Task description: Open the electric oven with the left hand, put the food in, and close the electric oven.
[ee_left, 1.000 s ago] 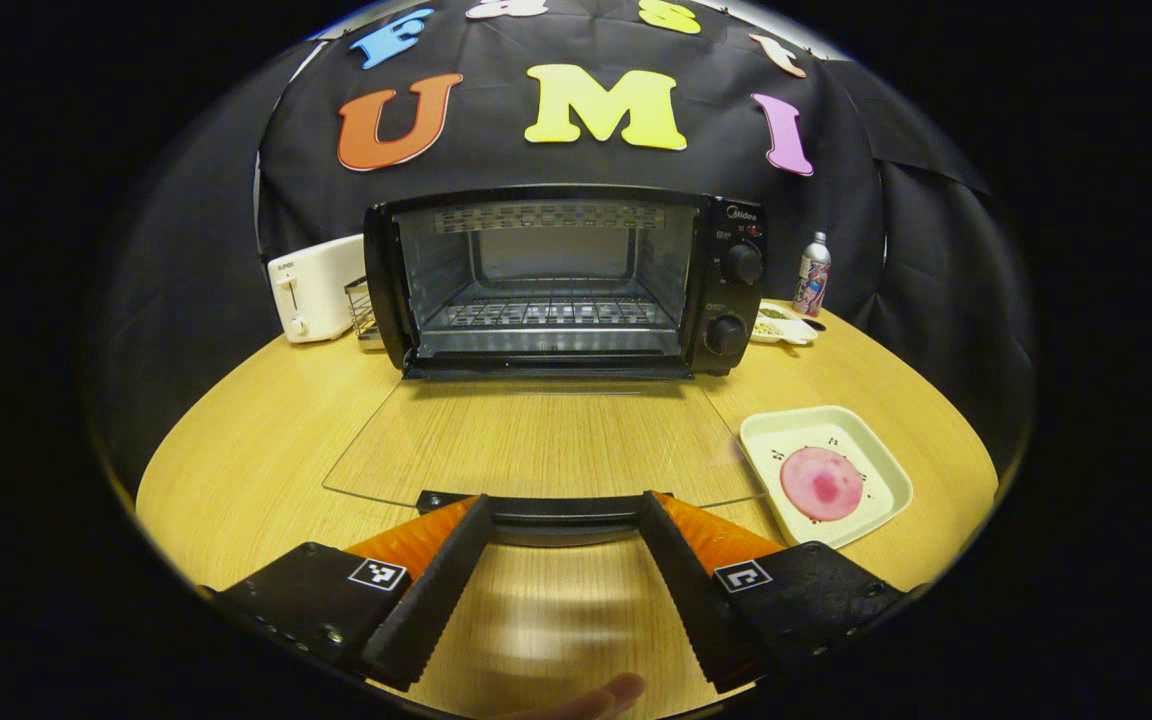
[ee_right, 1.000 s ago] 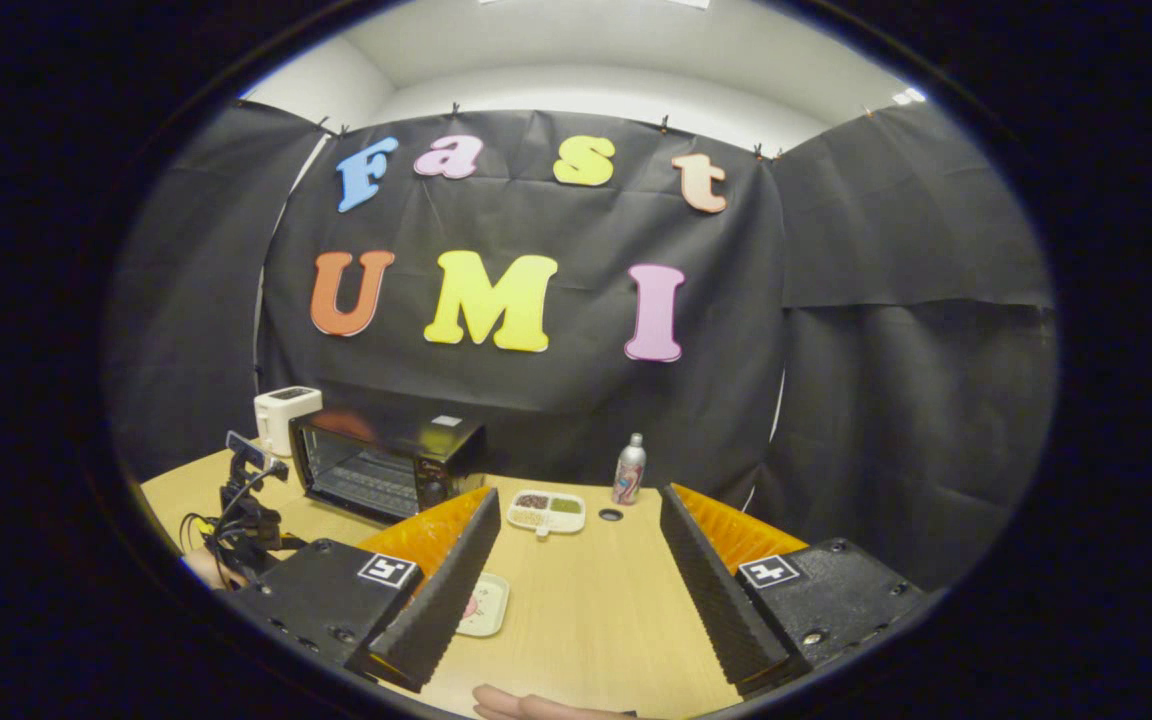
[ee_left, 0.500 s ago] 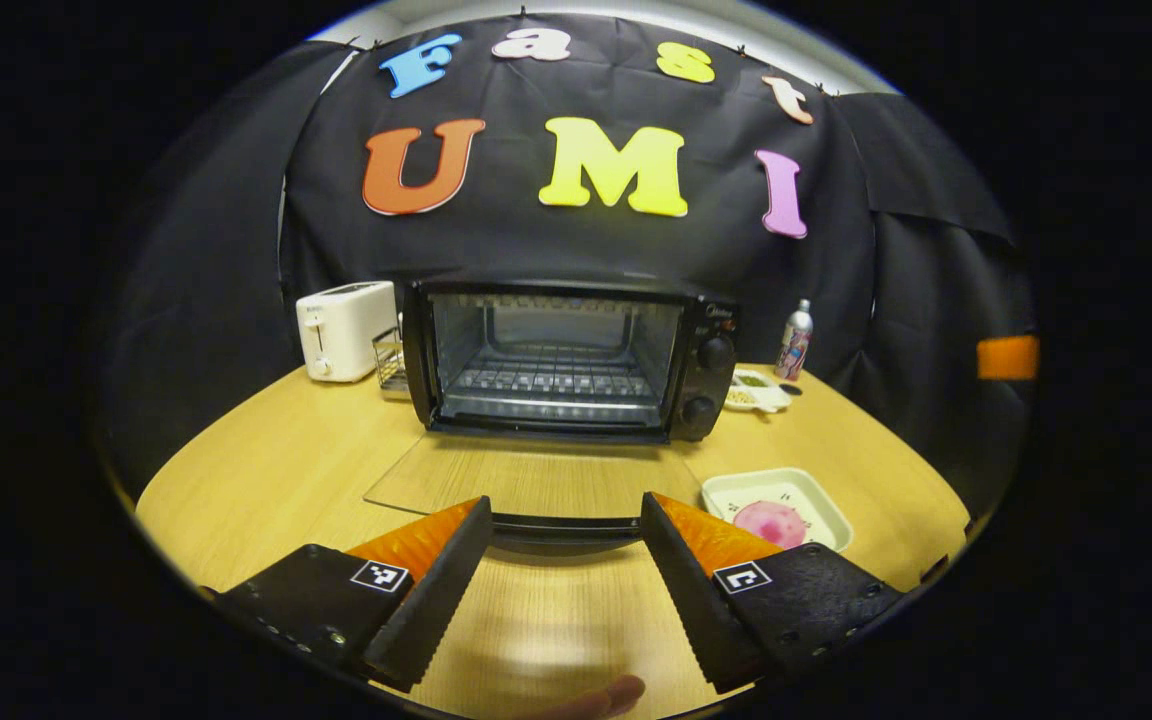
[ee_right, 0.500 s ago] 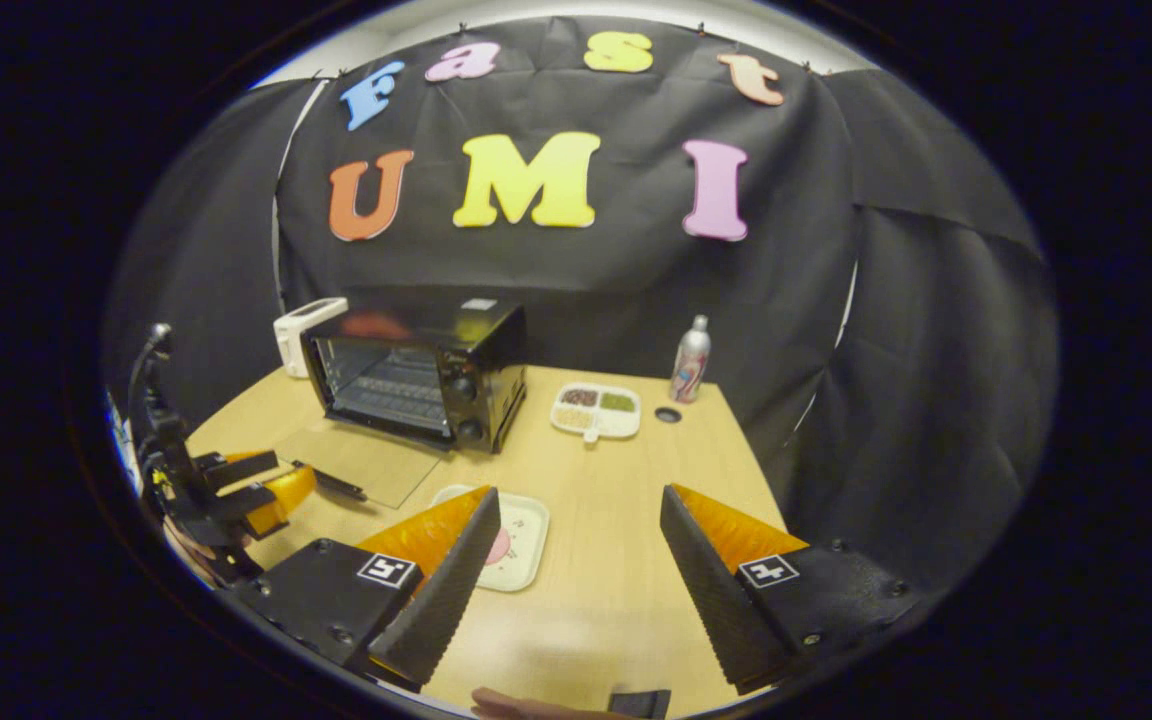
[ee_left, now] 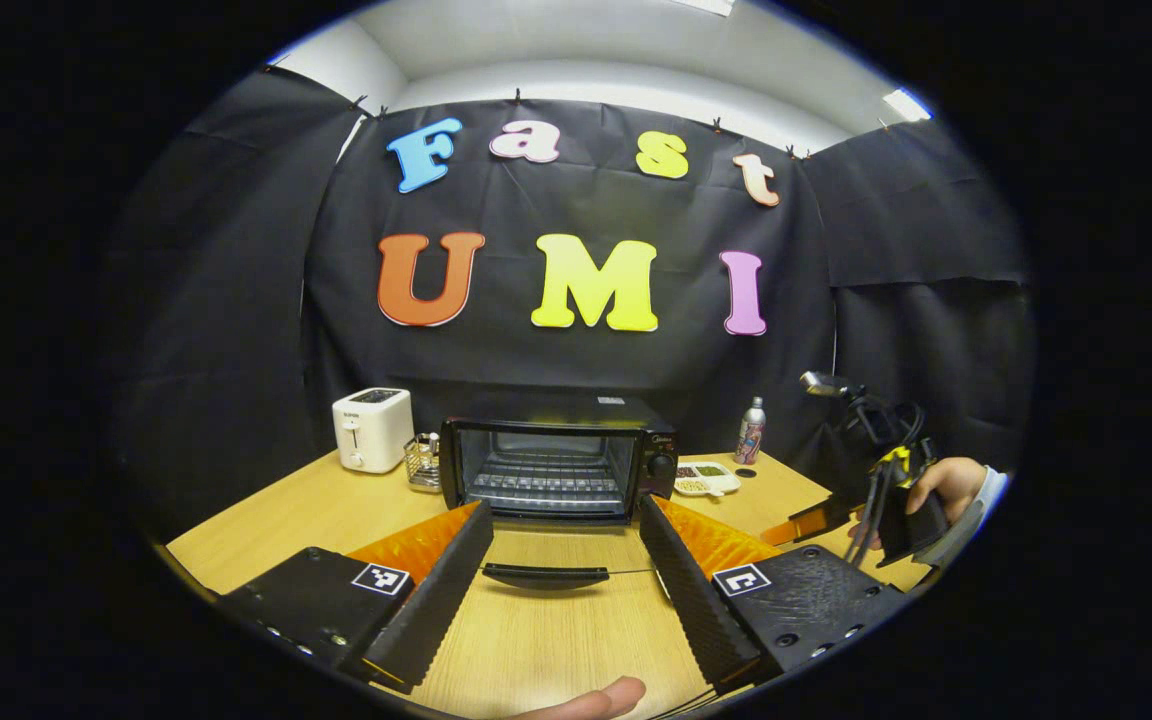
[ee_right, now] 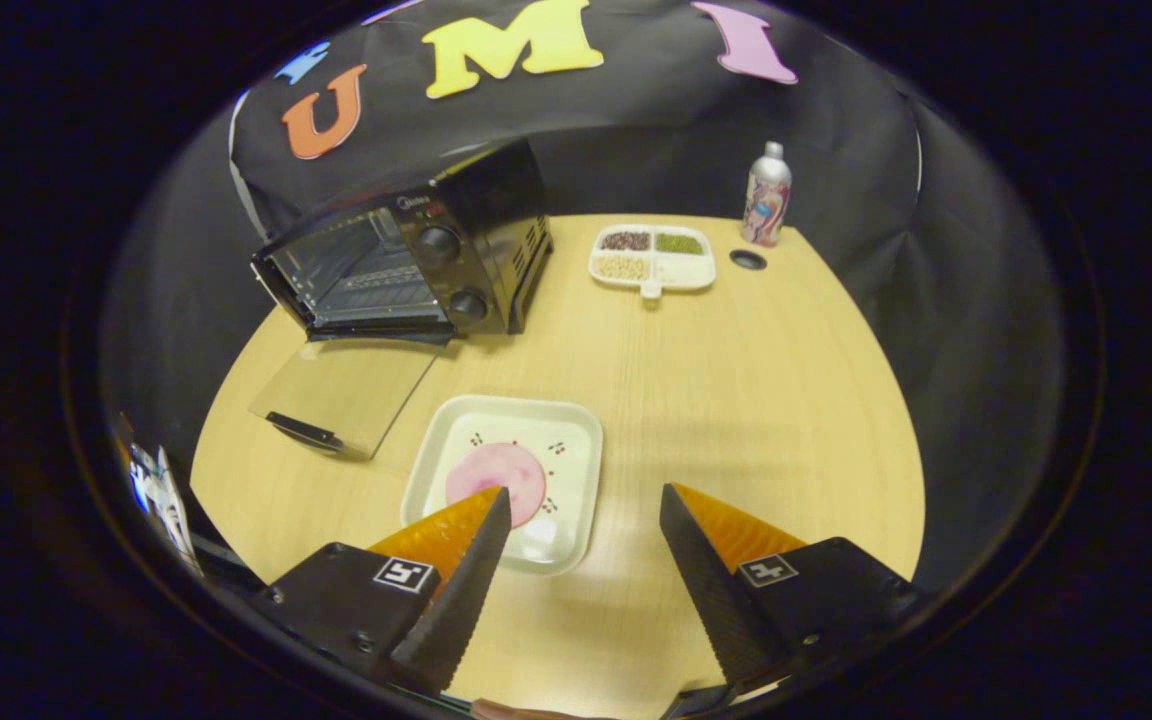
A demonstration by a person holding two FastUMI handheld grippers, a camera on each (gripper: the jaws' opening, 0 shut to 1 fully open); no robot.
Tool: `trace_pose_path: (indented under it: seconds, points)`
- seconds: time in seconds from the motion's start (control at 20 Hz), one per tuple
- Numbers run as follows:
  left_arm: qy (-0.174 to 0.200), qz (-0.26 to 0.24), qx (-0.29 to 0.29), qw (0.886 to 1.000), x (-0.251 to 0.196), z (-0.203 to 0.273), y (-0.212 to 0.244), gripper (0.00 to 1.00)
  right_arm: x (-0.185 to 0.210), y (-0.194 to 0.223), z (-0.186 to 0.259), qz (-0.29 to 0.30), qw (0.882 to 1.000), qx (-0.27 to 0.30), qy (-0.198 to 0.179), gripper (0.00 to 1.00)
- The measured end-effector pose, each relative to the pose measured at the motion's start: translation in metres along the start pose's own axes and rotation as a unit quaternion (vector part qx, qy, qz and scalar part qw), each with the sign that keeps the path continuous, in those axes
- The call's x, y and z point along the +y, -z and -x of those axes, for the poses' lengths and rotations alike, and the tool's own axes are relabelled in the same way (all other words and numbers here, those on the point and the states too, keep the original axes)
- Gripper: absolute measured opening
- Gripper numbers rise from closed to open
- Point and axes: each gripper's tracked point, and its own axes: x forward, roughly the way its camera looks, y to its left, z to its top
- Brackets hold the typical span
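Observation:
The black electric oven point(ee_left: 556, 465) stands at the back of the wooden table with its glass door point(ee_right: 346, 390) folded down flat and its wire rack bare. The door handle point(ee_left: 546, 575) lies between my left gripper's point(ee_left: 564, 508) open fingers, which are drawn back from it and touch nothing. In the right gripper view a round pink piece of food point(ee_right: 496, 475) lies on a square white plate point(ee_right: 566, 430) to the right of the door. My right gripper point(ee_right: 584, 494) hangs open over the plate's near edge. A hand point(ee_left: 936, 485) holds that right gripper point(ee_left: 801, 527) in the left gripper view.
A white toaster point(ee_left: 371, 428) and a small wire holder point(ee_left: 423, 462) stand left of the oven. A divided snack tray point(ee_right: 651, 255), a metal bottle point(ee_right: 766, 195) and a dark round hole in the tabletop point(ee_right: 747, 259) are at the back right.
My left gripper has drawn back and up from the lowered door handle, staying open. My right gripper has tipped down and come in over the plate with the pink food.

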Motion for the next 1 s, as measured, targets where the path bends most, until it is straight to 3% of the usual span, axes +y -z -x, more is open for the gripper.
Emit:
trace_pose_path:
  seconds: [0.1, 0.35, 0.5, 0.55, 0.75, 0.8, 1.0]
  points:
    - [-0.009, -0.007, -0.017, 1.000, 0.005, 0.010, -0.009, 0.94, 0.000, 0.002, -0.016, -0.011, 1.000, 0.021, -0.009, 0.86]
    - [-0.017, -0.021, -0.037, 0.999, 0.008, 0.025, -0.025, 0.94, 0.005, 0.009, -0.044, -0.022, 0.997, 0.057, -0.037, 0.61]
    - [-0.012, -0.025, -0.036, 0.999, 0.000, 0.027, -0.025, 0.94, 0.007, 0.014, -0.060, -0.039, 0.993, 0.082, -0.072, 0.30]
    - [-0.010, -0.026, -0.034, 0.999, -0.002, 0.027, -0.024, 0.94, 0.008, 0.008, -0.063, -0.053, 0.991, 0.081, -0.088, 0.07]
    - [-0.023, -0.031, -0.028, 0.999, 0.002, 0.027, -0.024, 0.94, 0.008, 0.010, -0.061, -0.125, 0.971, 0.113, -0.168, 0.01]
    - [-0.023, -0.031, -0.026, 0.999, 0.002, 0.027, -0.024, 0.94, 0.006, 0.011, -0.060, -0.145, 0.964, 0.118, -0.188, 0.04]
    - [-0.024, -0.028, -0.024, 0.999, -0.001, 0.034, -0.030, 0.94, -0.017, 0.019, -0.047, -0.215, 0.944, 0.111, -0.226, 0.01]
